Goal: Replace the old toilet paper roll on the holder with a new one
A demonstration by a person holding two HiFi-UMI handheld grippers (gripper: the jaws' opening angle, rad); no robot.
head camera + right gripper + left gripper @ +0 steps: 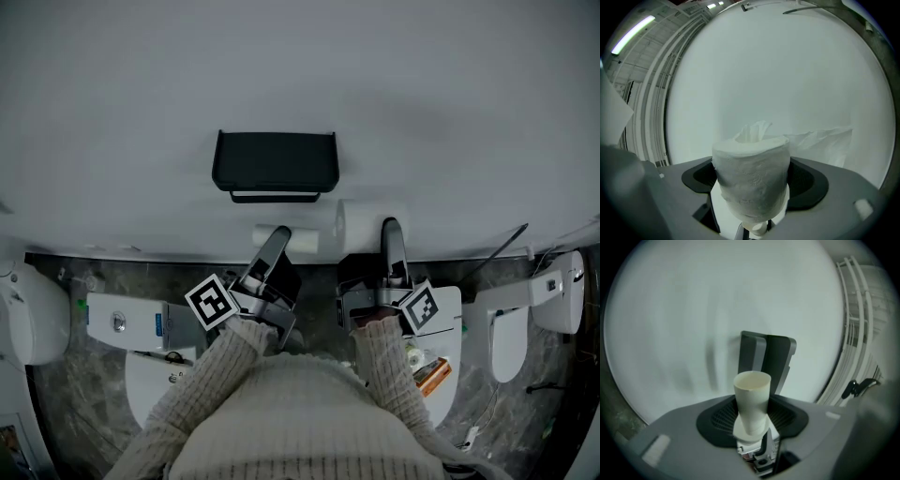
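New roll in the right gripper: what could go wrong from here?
1. Paper bunches out of the new roll's end and may block the core when it slides onto the holder bar.
2. A loose sheet sticks out beside it and could snag or unwind.
3. The left gripper holds the empty tube close by, crowding the right gripper.

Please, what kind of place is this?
Most likely a toilet room, perhaps one set up for testing. A black paper holder hangs empty on the white wall, white toilets stand on the dark stone floor, and a toilet paper roll is held ready.
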